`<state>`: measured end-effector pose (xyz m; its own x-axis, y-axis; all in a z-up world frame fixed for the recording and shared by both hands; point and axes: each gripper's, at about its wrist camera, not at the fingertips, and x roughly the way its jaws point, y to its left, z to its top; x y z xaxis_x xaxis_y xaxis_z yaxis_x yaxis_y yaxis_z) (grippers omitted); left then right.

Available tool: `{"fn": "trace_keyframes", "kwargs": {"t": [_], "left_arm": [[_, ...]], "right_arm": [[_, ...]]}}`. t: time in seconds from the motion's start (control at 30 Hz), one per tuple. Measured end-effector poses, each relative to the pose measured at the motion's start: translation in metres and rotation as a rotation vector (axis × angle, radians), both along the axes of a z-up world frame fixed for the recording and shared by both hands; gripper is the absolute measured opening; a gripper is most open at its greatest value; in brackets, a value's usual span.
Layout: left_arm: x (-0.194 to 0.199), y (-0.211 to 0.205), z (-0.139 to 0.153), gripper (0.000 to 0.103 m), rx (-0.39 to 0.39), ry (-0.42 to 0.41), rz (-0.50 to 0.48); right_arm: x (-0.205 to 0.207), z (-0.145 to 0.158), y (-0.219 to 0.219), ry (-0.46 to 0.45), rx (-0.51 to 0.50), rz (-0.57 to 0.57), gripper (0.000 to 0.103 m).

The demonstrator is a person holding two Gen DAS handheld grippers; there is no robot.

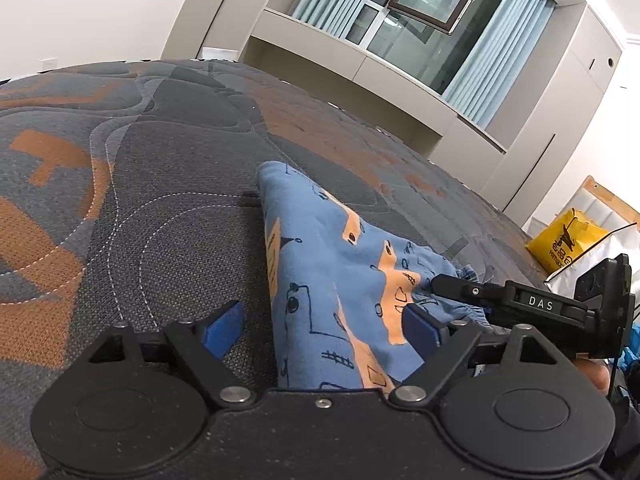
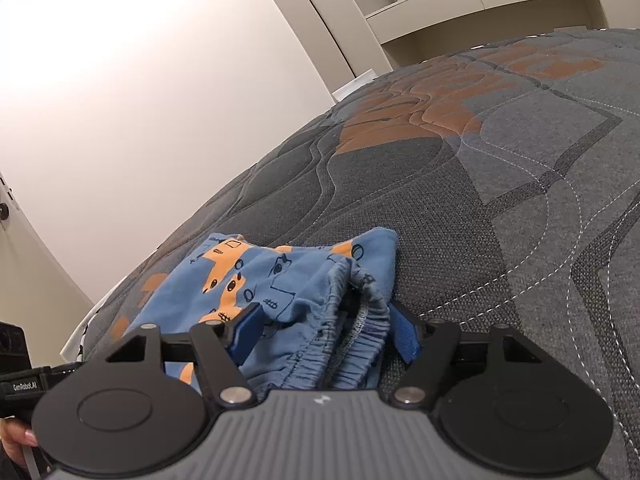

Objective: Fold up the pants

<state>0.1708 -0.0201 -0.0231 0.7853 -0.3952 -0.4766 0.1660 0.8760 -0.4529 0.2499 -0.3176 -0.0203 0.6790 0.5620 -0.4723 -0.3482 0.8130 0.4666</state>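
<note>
The blue pants (image 1: 332, 280) with orange and black print lie folded in a compact bundle on the grey and orange mattress (image 1: 140, 160). My left gripper (image 1: 324, 328) is open, its blue fingers on either side of the bundle's near edge. My right gripper (image 2: 324, 332) is open around the gathered elastic waistband (image 2: 352, 320) of the pants (image 2: 256, 276). The right gripper's black body (image 1: 540, 308) shows at the right of the left wrist view, touching the waistband end.
The mattress (image 2: 480, 200) stretches far beyond the pants. A yellow bag (image 1: 564, 244) and clear plastic sit past its right edge. A window with blue curtains (image 1: 420, 20) and beige cabinets stand behind. A white wall (image 2: 140, 80) is to the left.
</note>
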Motion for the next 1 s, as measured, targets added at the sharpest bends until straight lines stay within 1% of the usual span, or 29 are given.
{"fn": "trace_keyframes", "kwargs": {"t": [0.07, 0.17, 0.23, 0.27, 0.3, 0.33, 0.47, 0.53, 0.63, 0.8, 1.0], "left_arm": [[-0.001, 0.001, 0.001, 0.082, 0.002, 0.002, 0.005], [-0.003, 0.001, 0.001, 0.074, 0.004, 0.006, 0.008], [-0.004, 0.001, 0.002, 0.066, 0.006, 0.007, 0.009], [-0.004, 0.001, 0.002, 0.064, 0.007, 0.009, 0.009], [-0.004, 0.001, 0.002, 0.059, 0.006, 0.011, 0.009], [-0.004, 0.000, 0.002, 0.057, 0.007, 0.014, 0.008], [-0.003, -0.001, 0.001, 0.054, 0.013, 0.021, 0.015], [-0.003, -0.002, 0.001, 0.048, 0.017, 0.024, 0.018], [-0.003, -0.002, -0.001, 0.043, 0.026, 0.028, 0.028], [-0.003, -0.003, -0.002, 0.042, 0.029, 0.026, 0.033], [-0.003, -0.004, 0.000, 0.035, 0.037, 0.023, 0.034]], "right_arm": [[0.000, 0.000, 0.000, -0.003, -0.011, -0.006, 0.067], [-0.001, 0.001, 0.002, -0.007, -0.024, -0.011, 0.061], [-0.002, 0.001, 0.001, -0.007, -0.024, -0.015, 0.058], [-0.002, 0.001, 0.001, -0.006, -0.020, -0.016, 0.057], [-0.002, 0.001, 0.000, -0.005, -0.016, -0.018, 0.055], [-0.003, 0.001, -0.001, -0.003, -0.012, -0.022, 0.052], [-0.003, 0.000, -0.006, 0.005, 0.013, -0.034, 0.046], [-0.004, 0.000, -0.007, 0.007, 0.021, -0.038, 0.042], [-0.005, 0.000, -0.006, 0.004, 0.017, -0.044, 0.038], [-0.009, 0.000, -0.001, -0.010, -0.012, -0.059, 0.037], [-0.017, 0.002, 0.003, -0.051, -0.027, -0.084, 0.027]]}}
